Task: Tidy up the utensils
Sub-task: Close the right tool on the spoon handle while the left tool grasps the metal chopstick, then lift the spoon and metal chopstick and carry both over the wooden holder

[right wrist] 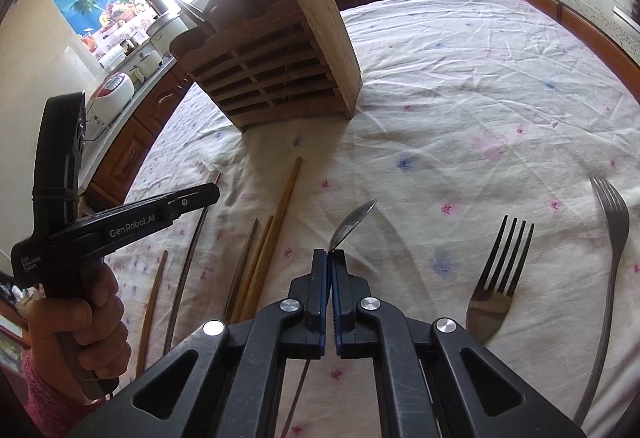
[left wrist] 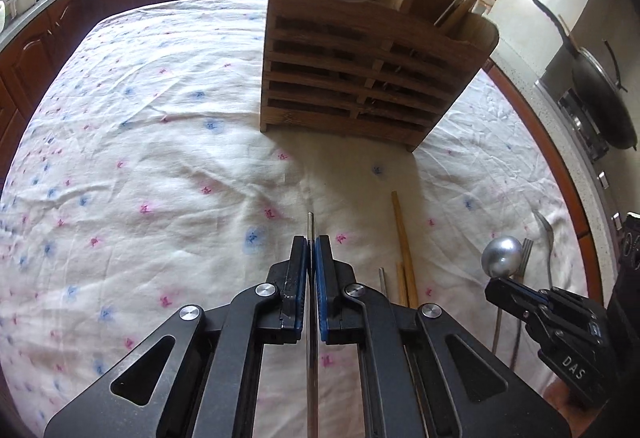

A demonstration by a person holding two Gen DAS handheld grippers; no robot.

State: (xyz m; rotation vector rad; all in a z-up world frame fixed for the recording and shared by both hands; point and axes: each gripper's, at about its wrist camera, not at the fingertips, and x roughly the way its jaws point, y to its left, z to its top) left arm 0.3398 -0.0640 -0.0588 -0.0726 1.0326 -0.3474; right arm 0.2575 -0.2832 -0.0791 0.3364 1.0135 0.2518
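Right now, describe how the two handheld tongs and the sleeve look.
Both tongs are matte black linkages with silver pivot bolts and blue pads. The left tongs carry white "GenRobot.AI" and "Data Acquisition System" lettering on a pistol-style handle. The right tongs show white "DAS". A pink fuzzy sleeve covers the wrist.

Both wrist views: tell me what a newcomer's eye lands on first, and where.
The slatted wooden utensil holder stands upright at the far middle of the flowered tablecloth. Up close, the left gripper is shut on a thin metal chopstick, and the right gripper pinches a spoon whose bowl tilts up. Two forks lie loose to the right, and wooden chopsticks lie to the left.
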